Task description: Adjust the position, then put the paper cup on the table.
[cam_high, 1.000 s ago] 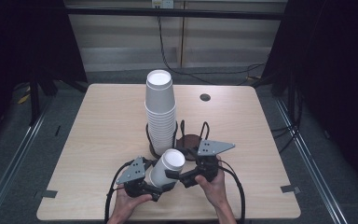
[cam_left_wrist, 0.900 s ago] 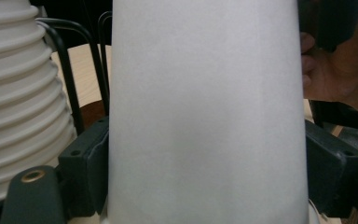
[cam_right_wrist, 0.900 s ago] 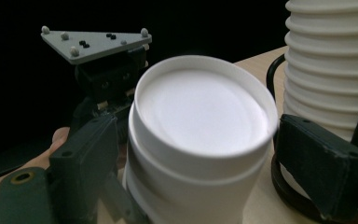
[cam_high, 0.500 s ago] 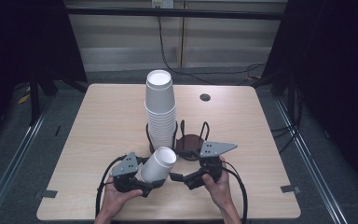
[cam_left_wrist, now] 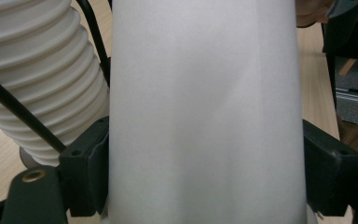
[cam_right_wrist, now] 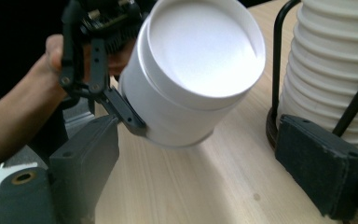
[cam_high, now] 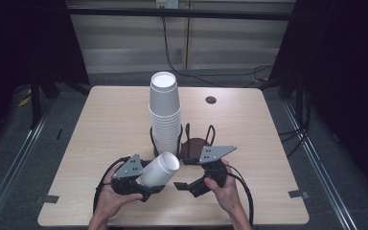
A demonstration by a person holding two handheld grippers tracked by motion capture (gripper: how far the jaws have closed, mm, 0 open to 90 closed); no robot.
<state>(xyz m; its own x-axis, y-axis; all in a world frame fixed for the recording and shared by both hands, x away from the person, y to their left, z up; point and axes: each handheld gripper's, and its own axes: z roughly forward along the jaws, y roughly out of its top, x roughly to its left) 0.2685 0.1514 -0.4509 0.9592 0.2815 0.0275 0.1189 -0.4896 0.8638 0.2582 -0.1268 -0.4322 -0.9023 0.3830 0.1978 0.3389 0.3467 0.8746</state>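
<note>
Left gripper (cam_high: 159, 184) fingers clamped across the wall of a single white paper cup (cam_high: 159, 169), held tilted above the near edge of the desk (cam_high: 100, 124), closed base facing the right gripper. Side grip leaves both cup ends free, likely for nesting. Right gripper (cam_high: 181, 186) just beside it, fingers apart, holding nothing. Behind, a tall ribbed stack of cups (cam_high: 165, 112), inverted, stands in a black wire holder (cam_high: 194, 141). Cup smooth, matte, tapered; desk pale wood grain

wooden table (cam_high: 100, 124), small dark disc (cam_high: 211, 100), perhaps a grommet
</note>
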